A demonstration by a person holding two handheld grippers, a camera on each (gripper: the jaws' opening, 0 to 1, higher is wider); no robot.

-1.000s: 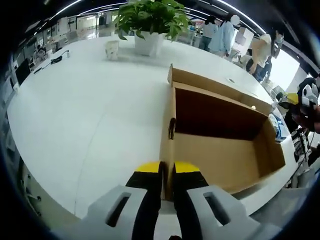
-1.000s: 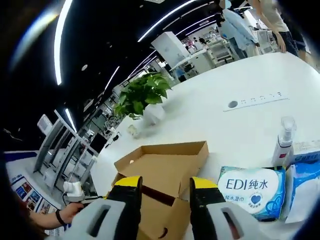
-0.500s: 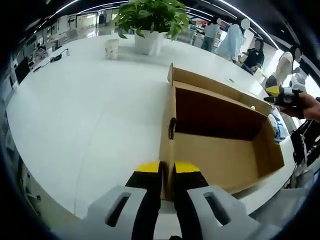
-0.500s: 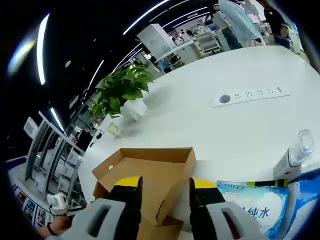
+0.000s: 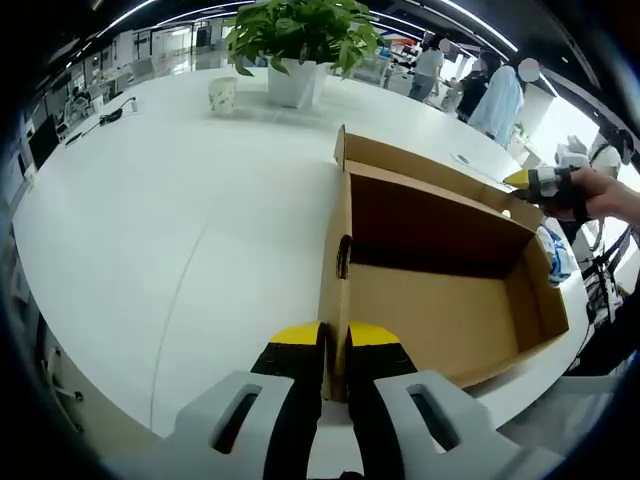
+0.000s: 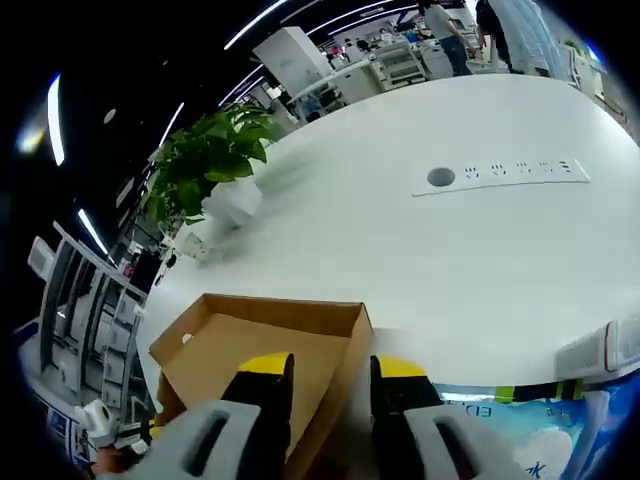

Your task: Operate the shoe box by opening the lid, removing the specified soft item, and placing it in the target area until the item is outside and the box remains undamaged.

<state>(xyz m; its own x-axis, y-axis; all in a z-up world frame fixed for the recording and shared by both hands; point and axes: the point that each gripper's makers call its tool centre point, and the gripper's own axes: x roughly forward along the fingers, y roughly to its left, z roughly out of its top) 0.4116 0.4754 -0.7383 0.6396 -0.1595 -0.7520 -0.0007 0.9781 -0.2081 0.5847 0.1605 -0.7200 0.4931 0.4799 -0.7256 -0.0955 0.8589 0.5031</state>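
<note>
An open brown cardboard shoe box point(image 5: 440, 300) lies on the white table point(image 5: 150, 230). What shows of its inside is bare cardboard. My left gripper point(image 5: 335, 345) is shut on the box's near end wall, one finger on each side of it. My right gripper point(image 5: 535, 183), held by a hand, hovers at the box's far right rim. In the right gripper view the box point(image 6: 250, 345) lies below, and my right gripper point(image 6: 330, 372) is open, with the box's rim edge rising between its jaws. I cannot tell whether they touch it.
A potted plant point(image 5: 300, 40) and a paper cup point(image 5: 222, 95) stand at the table's far side. A blue-and-white wet wipes pack point(image 6: 500, 440) lies beside the box. A white power strip point(image 6: 500, 172) lies on the table point(image 6: 420, 250). People stand in the background.
My right gripper has come down and in toward the box's rim, and its jaws now straddle the edge. The left gripper keeps its hold on the near wall.
</note>
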